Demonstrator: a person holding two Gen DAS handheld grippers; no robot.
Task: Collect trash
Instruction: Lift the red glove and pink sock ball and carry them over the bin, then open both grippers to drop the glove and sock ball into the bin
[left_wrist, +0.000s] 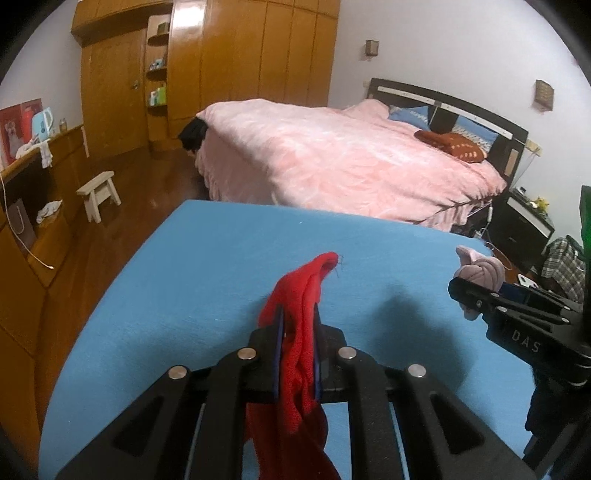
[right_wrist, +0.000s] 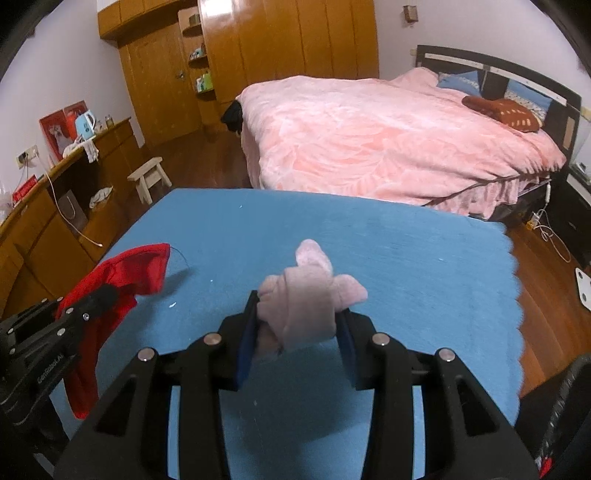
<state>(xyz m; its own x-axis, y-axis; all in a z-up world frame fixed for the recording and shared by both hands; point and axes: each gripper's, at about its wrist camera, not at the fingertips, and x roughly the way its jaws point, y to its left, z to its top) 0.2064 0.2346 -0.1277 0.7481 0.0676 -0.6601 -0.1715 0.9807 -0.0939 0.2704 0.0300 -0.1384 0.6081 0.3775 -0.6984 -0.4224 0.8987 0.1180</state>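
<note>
Our left hand-held gripper (left_wrist: 297, 325) is clamped on a red cloth (left_wrist: 303, 295), limp and creased, hanging below it. Our right hand-held gripper (right_wrist: 295, 321) pinches a pale pink knotted bundle (right_wrist: 306, 291). We hold both above the blue worktop (right_wrist: 406, 258); a pink bed (right_wrist: 388, 140) lies beyond.

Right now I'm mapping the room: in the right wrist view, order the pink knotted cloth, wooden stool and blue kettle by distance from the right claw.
1. Pink knotted cloth, in the right claw.
2. Wooden stool, left floor.
3. Blue kettle, far-left counter.
</note>
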